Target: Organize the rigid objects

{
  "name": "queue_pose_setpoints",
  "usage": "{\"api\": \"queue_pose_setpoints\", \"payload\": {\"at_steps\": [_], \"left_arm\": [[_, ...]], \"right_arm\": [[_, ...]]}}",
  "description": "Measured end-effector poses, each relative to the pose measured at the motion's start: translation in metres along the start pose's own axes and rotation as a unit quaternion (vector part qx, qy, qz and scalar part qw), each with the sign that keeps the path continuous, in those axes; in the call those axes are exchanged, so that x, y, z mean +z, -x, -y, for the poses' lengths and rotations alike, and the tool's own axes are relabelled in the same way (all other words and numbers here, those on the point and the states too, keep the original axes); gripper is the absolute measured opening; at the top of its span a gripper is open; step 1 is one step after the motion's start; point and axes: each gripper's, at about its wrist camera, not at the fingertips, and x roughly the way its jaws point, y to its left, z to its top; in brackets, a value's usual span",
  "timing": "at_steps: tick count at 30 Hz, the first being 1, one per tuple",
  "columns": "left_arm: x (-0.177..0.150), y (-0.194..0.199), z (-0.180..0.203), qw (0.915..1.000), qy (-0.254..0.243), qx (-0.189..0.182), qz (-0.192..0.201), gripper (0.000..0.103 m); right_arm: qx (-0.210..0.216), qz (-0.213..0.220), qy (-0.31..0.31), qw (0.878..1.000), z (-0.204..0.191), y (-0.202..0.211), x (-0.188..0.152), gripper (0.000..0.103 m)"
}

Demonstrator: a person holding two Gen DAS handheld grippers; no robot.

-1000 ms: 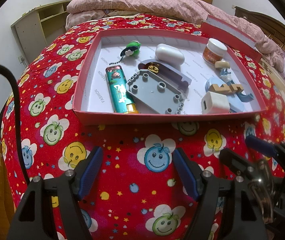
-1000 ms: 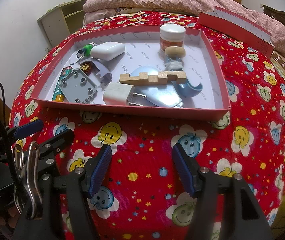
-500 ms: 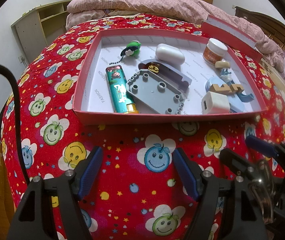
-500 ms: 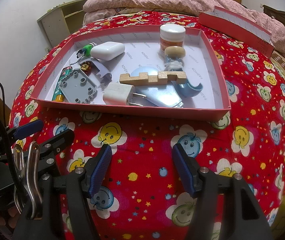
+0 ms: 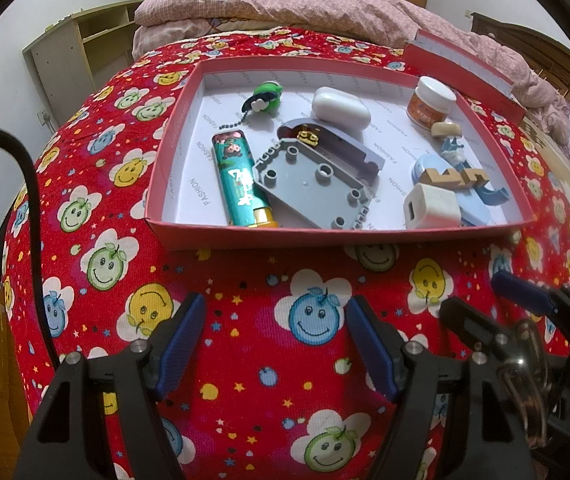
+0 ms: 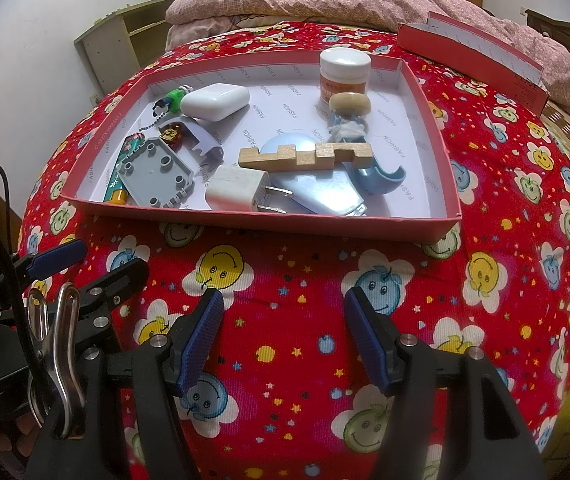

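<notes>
Both the left tool and right tool gape empty before the red box, where the light, stiff white charger, probably slick-sided, invites a grip across its flat sides.

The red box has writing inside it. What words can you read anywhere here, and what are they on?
"FASHION": printed again and again on the white lining of the red box, some copies upside down.
Green tube: shiny characters, not legible.
White-capped jar: orange label, print too small to read.
Red lid behind the box: a word near its right end, too blurred.
Box outer rim, left side in the right wrist view: tiny print, unreadable.
</notes>
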Motion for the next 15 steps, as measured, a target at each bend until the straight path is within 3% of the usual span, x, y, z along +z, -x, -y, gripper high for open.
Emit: {"api": "queue_pose_setpoints", "payload": {"at_steps": [15], "left_arm": [[0.0001, -0.0001, -0.0009, 1.0000, 0.001, 0.000, 0.002, 0.077]], "right_arm": [[0.000, 0.001, 0.000, 1.000, 0.0004, 0.0000, 0.0001, 0.065]]}}
